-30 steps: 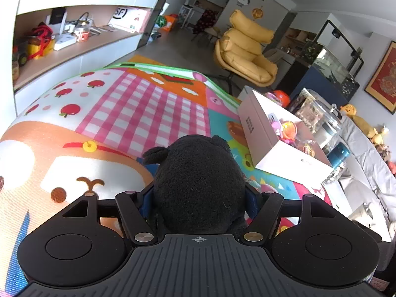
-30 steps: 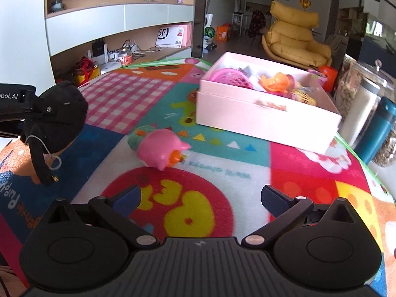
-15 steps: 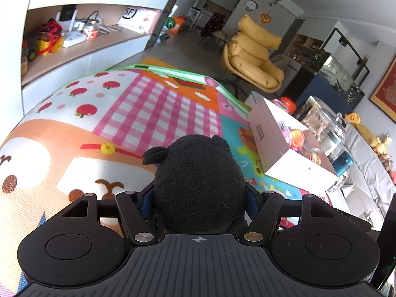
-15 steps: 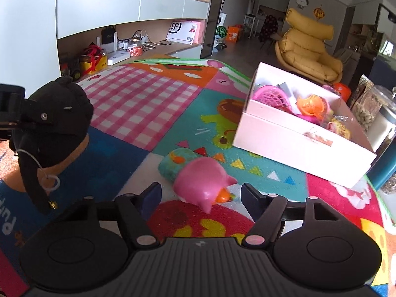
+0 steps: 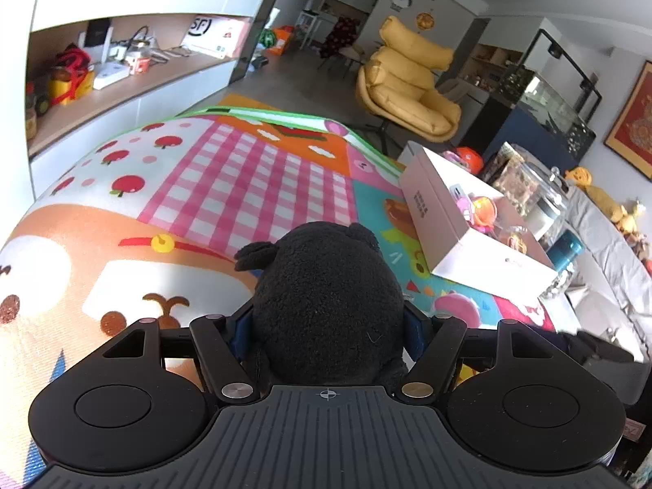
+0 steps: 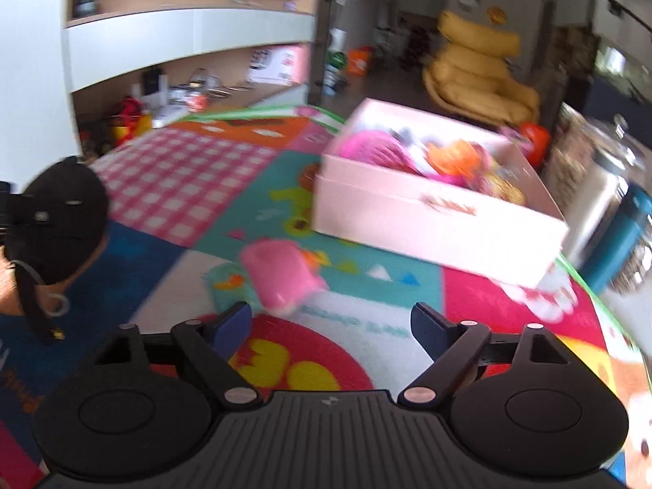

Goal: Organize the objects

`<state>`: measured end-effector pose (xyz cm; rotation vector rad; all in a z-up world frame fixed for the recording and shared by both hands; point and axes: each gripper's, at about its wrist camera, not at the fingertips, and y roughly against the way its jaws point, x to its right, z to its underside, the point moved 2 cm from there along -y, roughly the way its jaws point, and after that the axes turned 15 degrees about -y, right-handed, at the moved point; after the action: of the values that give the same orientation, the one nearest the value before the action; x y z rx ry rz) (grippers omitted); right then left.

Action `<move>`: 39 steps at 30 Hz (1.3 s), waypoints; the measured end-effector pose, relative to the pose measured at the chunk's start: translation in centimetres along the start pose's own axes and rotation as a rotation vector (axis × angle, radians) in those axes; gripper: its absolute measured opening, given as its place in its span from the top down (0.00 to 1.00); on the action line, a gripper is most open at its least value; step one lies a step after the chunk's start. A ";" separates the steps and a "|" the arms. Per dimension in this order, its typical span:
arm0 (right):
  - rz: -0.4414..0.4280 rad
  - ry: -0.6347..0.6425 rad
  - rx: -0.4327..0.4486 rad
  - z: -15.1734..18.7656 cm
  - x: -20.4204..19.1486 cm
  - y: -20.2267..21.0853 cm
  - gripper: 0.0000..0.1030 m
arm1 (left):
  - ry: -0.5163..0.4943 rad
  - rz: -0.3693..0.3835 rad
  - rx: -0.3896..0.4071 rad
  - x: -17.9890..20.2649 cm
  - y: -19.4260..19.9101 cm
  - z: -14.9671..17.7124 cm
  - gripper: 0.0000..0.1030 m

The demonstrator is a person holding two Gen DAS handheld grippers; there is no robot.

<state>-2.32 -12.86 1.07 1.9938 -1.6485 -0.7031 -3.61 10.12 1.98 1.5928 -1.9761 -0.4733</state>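
left tongs (image 5: 328, 322) clamp fuzzy round black plush (image 5: 326, 305) | right tongs (image 6: 331, 322) wide apart, holding nothing

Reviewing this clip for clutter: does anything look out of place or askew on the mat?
Yes. A pink pig toy lies tipped on the mat, outside the box that holds the other toys. The view is blurred, so I cannot tell more.

The black plush (image 5: 326, 301) hides the left tool's fingertips; the motion-blurred right view smears the pink toy (image 6: 281, 277).
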 end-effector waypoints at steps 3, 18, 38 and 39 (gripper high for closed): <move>-0.040 0.052 0.005 -0.4 -1.4 -0.4 0.16 | -0.016 -0.012 0.006 0.2 0.2 0.0 0.29; -0.194 0.114 -0.064 0.4 -4.4 0.4 0.15 | -0.004 -0.018 0.030 -1.0 1.0 0.1 0.29; -0.090 0.041 0.014 -2.2 -0.8 1.3 0.53 | -0.084 0.030 -0.003 1.5 0.6 -1.3 0.29; -0.088 0.025 0.041 -2.4 0.1 2.4 0.53 | -0.107 0.059 0.006 2.5 0.4 -2.2 0.29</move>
<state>-2.55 -13.38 4.46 2.1061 -1.5807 -0.6782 -2.96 7.94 4.44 1.5373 -2.0998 -0.5400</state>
